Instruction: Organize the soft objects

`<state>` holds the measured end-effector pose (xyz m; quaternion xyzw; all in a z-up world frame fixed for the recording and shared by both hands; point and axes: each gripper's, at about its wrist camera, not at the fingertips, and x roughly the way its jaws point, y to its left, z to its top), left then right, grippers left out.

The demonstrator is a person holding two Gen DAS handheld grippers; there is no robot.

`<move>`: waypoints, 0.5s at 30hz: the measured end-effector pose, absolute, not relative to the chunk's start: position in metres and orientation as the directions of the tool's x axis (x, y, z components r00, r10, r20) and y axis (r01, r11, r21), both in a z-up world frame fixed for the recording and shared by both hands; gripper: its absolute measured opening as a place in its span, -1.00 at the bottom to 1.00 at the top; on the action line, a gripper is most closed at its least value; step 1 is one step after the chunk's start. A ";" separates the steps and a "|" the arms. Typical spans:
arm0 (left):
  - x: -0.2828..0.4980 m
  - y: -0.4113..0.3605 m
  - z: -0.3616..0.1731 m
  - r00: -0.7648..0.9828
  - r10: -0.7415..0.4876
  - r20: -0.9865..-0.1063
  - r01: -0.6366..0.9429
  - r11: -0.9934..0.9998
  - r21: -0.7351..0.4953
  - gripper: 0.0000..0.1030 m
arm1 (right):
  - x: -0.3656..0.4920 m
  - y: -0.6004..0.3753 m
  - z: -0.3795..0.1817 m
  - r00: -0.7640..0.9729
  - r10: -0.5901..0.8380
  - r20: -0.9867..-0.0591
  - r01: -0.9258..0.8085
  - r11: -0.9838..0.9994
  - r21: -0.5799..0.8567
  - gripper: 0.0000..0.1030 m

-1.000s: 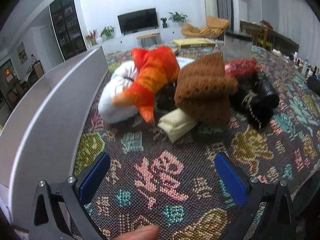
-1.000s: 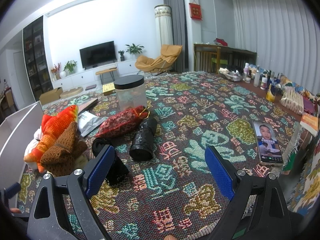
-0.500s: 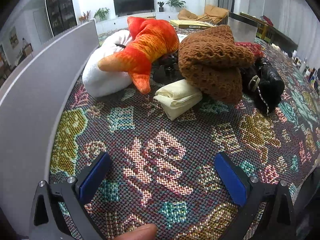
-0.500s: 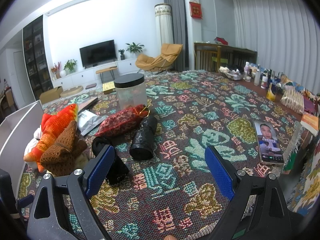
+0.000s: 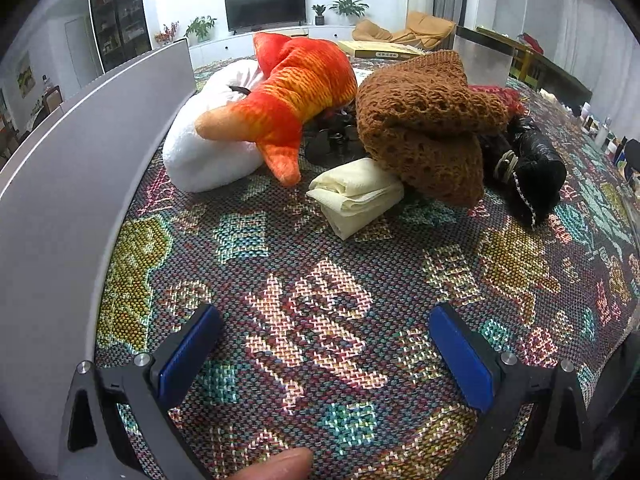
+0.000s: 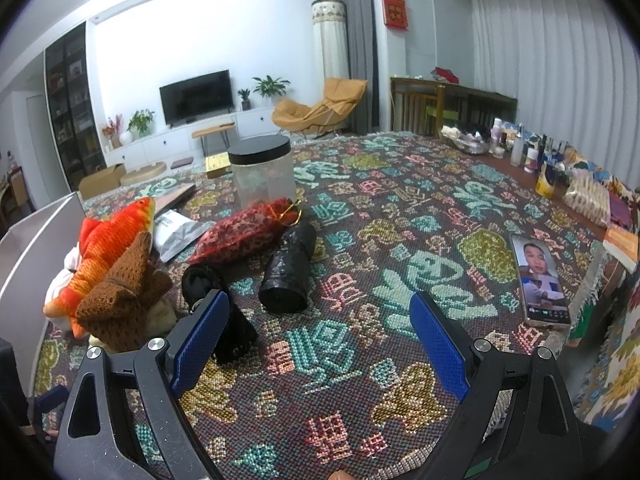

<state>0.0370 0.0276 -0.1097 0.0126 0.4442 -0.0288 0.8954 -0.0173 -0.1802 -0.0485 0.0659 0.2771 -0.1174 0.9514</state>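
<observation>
Nothing sorted yet: the fish (image 5: 296,92), brown knit (image 5: 424,120) and cream cloth (image 5: 356,196) lie heaped on the surface (image 5: 320,280) beside the white bin (image 5: 72,184). Left gripper (image 5: 320,344) low, gaping, empty; right gripper (image 6: 316,332) likewise wide and empty.

On the tablecloth (image 5: 328,288), the fish (image 5: 296,96) lies on the pillow (image 5: 200,156), beside the panel (image 5: 72,160) at left. The knit (image 5: 432,128) sits right of the fish, over the folded cloth (image 5: 356,196). The jar (image 6: 262,176) stands behind; the phone (image 6: 540,280) lies far right
</observation>
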 end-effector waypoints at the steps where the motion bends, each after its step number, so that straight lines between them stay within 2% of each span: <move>1: 0.037 0.028 -0.110 0.602 -0.041 -0.797 0.063 0.998 -0.003 1.00 | -0.018 -0.181 -0.048 0.819 -0.186 -0.542 0.261 0.963 0.063 0.81; 15: 0.040 0.028 -0.109 0.586 -0.046 -0.809 0.072 0.997 -0.004 1.00 | -0.017 -0.183 -0.049 0.817 -0.181 -0.547 0.264 0.961 0.076 0.81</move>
